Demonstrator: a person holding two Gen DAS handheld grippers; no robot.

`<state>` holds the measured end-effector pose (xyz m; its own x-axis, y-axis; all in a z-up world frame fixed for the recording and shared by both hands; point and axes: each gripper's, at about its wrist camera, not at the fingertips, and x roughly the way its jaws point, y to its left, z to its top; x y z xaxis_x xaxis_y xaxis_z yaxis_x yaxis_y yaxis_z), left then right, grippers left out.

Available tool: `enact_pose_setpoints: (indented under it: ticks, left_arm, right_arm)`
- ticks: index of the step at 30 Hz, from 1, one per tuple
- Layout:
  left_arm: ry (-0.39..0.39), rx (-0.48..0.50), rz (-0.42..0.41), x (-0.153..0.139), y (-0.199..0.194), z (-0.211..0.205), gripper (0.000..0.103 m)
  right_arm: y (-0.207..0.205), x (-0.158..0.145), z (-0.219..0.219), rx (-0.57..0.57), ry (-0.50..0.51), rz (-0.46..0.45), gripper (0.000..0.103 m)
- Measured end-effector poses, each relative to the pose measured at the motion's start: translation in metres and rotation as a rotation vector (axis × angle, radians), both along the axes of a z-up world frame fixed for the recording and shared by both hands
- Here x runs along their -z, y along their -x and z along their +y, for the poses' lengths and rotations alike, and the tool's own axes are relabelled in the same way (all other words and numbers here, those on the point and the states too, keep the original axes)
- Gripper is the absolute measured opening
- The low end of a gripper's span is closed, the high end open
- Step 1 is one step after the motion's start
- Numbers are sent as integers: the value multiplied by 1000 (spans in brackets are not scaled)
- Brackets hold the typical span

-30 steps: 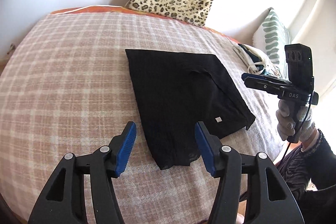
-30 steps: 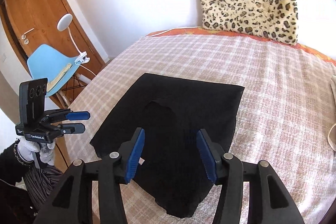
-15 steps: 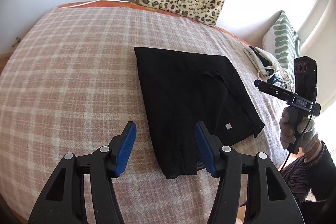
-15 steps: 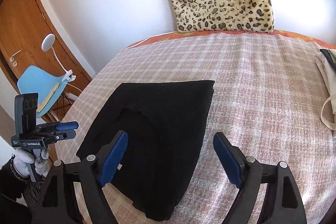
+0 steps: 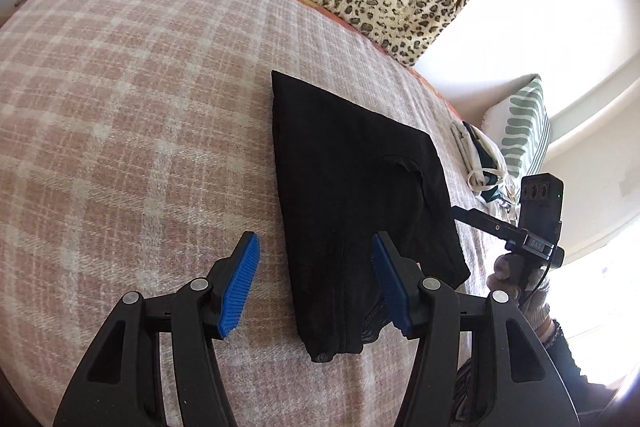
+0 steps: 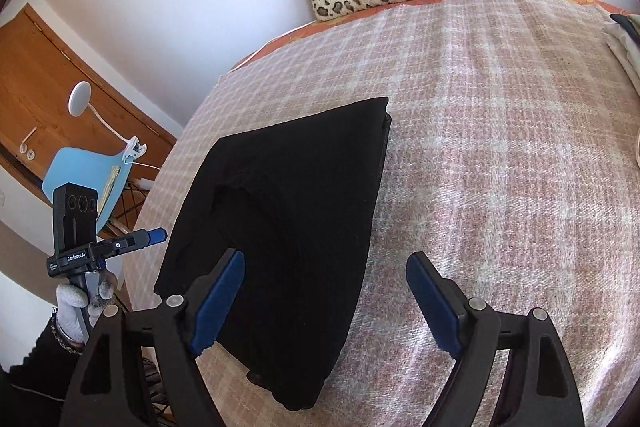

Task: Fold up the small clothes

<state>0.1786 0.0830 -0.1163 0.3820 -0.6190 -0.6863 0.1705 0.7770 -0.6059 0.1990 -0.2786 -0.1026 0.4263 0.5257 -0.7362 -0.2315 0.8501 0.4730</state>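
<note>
Right wrist view: left gripper (image 6: 158, 235) reads "GenRobot.AI".

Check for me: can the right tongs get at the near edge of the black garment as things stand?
Probably yes. The right tongs hang open just above the black garment, whose near edge lies flat on the plaid blanket with nothing over it.

Both black blue-padded left tongs (image 5: 316, 291) and right tongs (image 6: 326, 301) angle downward with jaws apart, gripping nothing, each held by a white-gloved hand (image 6: 86, 301).
</note>
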Motion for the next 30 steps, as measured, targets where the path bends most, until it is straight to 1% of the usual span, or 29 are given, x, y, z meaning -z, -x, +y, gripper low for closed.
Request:
enact_pose_setpoints:
  ticks: [4, 7, 13, 17, 18, 20, 21, 24, 25, 27, 30]
  left_arm:
    - [60, -22, 30, 5, -8, 8, 57]
    - [92, -31, 50, 10, -13, 12, 57]
    - [129, -34, 71, 16, -20, 14, 55]
    - [134, -23, 89, 21, -25, 7, 54]
    - [137, -23, 83, 22, -27, 6, 54]
    - [124, -20, 78, 19, -30, 3, 54]
    - [130, -22, 81, 20, -32, 4, 54]
    - [201, -30, 115, 27, -39, 4, 52]
    - [212, -27, 115, 27, -42, 3, 51]
    - [221, -22, 121, 28, -46, 0, 50]
    - [230, -8, 123, 29, -51, -6, 49]
  right_arm:
    - [-1, 5, -8, 16, -59, 31, 86]
    - [-1, 11, -14, 30, -100, 53, 81]
    - [2, 14, -20, 36, -143, 74, 70]
    - [-3, 19, -23, 40, -187, 101, 64]
    - [-3, 20, -24, 42, -197, 105, 64]
    - [-7, 21, -24, 43, -207, 114, 60]
    - [-7, 22, -24, 43, -215, 120, 59]
    - [-11, 25, -27, 46, -251, 136, 56]
    - [-11, 27, -28, 47, -263, 138, 54]
    - [-13, 30, -27, 49, -290, 147, 52]
    - [-19, 32, -22, 44, -308, 153, 52]
